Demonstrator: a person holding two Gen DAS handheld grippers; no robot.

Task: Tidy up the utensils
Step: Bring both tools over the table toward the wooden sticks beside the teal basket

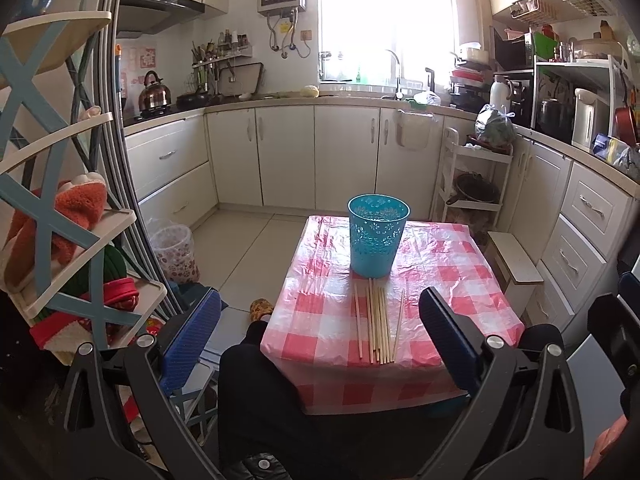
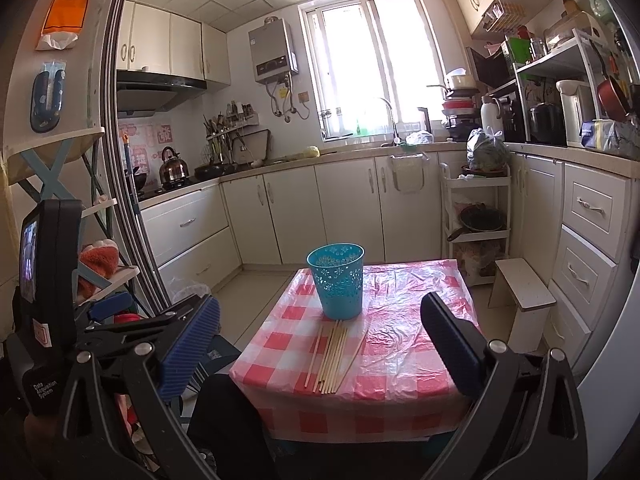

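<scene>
One blue cup (image 1: 378, 235) standing on the checked table (image 1: 448, 280), about nine chopsticks (image 1: 378, 326) beside it, left tongs (image 1: 320, 344) and right tongs (image 2: 320, 348) released, empty.

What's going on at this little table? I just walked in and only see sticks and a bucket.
A person holds a two-finger gripper in each hand, and both the left gripper and right gripper hang open and empty short of the table. Thin wooden chopsticks lie loose in a row on the pink checked plastic tablecloth, just in front of the upright teal perforated plastic bin. Nothing has been picked up yet.
</scene>
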